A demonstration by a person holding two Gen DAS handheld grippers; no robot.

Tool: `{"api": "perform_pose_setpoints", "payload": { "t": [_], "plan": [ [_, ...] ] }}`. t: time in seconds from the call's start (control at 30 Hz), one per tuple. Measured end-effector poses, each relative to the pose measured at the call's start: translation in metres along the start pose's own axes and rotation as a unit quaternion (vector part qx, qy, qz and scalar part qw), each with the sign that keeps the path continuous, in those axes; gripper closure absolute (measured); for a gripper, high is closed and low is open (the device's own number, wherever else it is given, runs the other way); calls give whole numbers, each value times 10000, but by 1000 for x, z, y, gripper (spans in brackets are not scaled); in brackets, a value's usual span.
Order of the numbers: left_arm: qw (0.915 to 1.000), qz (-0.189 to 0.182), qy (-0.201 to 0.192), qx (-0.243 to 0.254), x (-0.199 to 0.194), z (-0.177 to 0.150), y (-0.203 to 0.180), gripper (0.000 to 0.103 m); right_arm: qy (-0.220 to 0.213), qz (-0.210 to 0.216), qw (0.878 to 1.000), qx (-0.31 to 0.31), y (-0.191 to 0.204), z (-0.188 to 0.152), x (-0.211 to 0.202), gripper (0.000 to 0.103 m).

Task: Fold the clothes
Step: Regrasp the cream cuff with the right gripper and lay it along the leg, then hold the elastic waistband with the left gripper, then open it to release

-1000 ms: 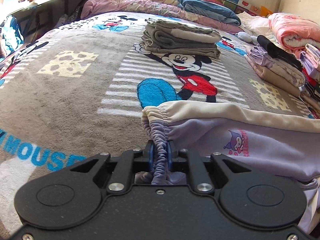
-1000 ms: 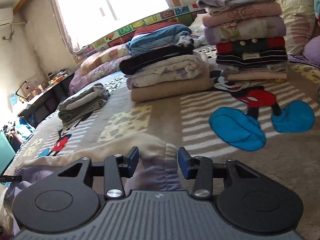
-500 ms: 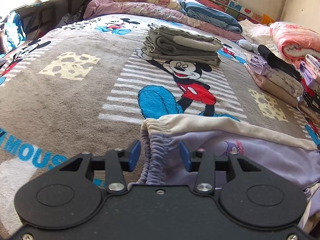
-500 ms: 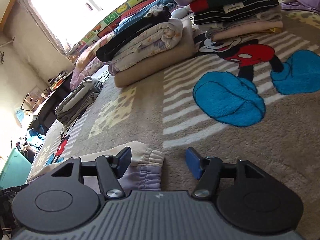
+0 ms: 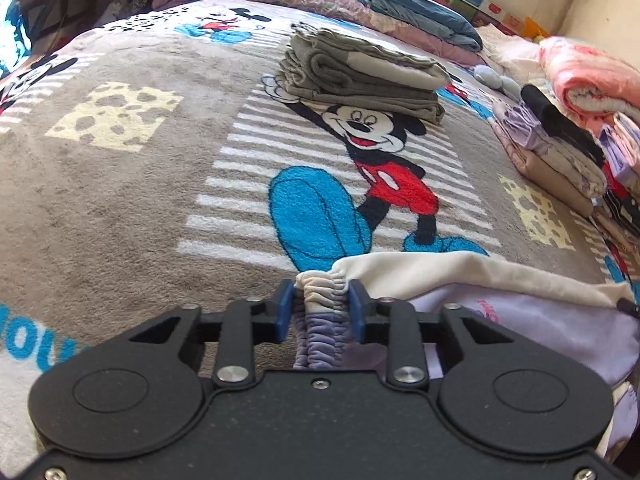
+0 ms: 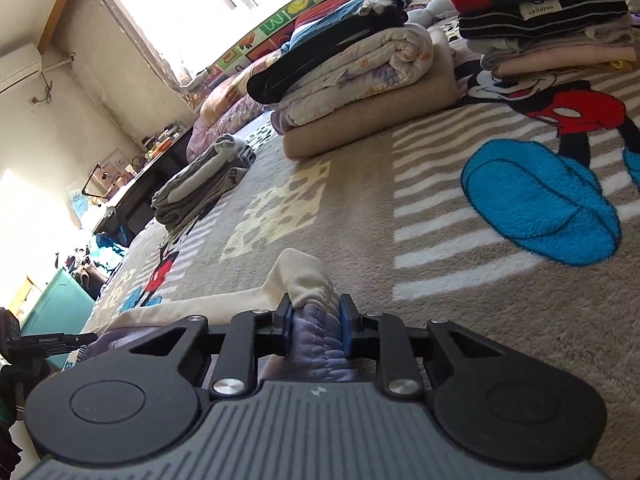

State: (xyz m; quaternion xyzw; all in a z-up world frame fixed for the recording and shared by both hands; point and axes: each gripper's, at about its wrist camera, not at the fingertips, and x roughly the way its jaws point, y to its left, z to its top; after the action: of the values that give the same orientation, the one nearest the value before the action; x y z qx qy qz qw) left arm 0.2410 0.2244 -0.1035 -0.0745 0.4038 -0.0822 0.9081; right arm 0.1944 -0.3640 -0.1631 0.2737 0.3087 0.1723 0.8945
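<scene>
left side first: the left gripper (image 5: 320, 310) sits low over the blanket (image 5: 120, 208), its blue pads either side of the gathered elastic waistband (image 5: 322, 300) of the lilac and cream garment (image 5: 520, 320). the pads look to be touching the bunched fabric, though whether they truly pinch it i cannot tell; there is a fair spread between them. the waistband runs straight back between the fingers toward the camera, cream layer on top, lilac gathers beneath, and the rest of the garment spreads off to the right across the blanket, a small cartoon print just showing on the lilac part. ahead of the gripper, well apart, a folded grey stack (image 5: 360, 76) rests on the printed mouse figure. farther right, a beige and lilac pile (image 5: 552, 160) with something black on top.

over to the right wrist view: the right gripper (image 6: 316, 326) is clamped on the garment's other end (image 6: 316, 332), blue pads pressed snug against a thick lilac fold, with a cream corner poking up just beyond the fingertips. the cloth trails away to the left along the blanket. beyond, well clear, the beige folded blanket stack (image 6: 360, 108) lies mid-bed, and at far right a tall clothes pile (image 6: 552, 20) with a striped piece labelled "children".
</scene>
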Motion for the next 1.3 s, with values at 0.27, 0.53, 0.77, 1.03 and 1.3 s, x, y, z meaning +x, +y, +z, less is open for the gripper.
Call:
{"api": "perform_pose_setpoints", "payload": {
  "t": [0.27, 0.53, 0.77, 1.03, 1.3],
  "plan": [
    [9963, -400, -743, 157, -16, 54, -15, 86, -679, -68, 9977, -52, 1, 39, -19, 82],
    [9953, -576, -512, -584, 41, 104, -12, 86, -524, -363, 9979, 132, -22, 74, 8, 82],
    [9974, 161, -279, -651, 74, 93, -9, 77, -326, -403, 9956, 778, -62, 52, 52, 65],
    [9995, -83, -221, -226, 66, 74, -16, 58, -657, -60, 9947, 789, -69, 40, 47, 65],
    [9960, 104, -341, -821, 82, 73, -7, 98, -795, -525, 9934, 634, -64, 37, 50, 79]
  ]
}}
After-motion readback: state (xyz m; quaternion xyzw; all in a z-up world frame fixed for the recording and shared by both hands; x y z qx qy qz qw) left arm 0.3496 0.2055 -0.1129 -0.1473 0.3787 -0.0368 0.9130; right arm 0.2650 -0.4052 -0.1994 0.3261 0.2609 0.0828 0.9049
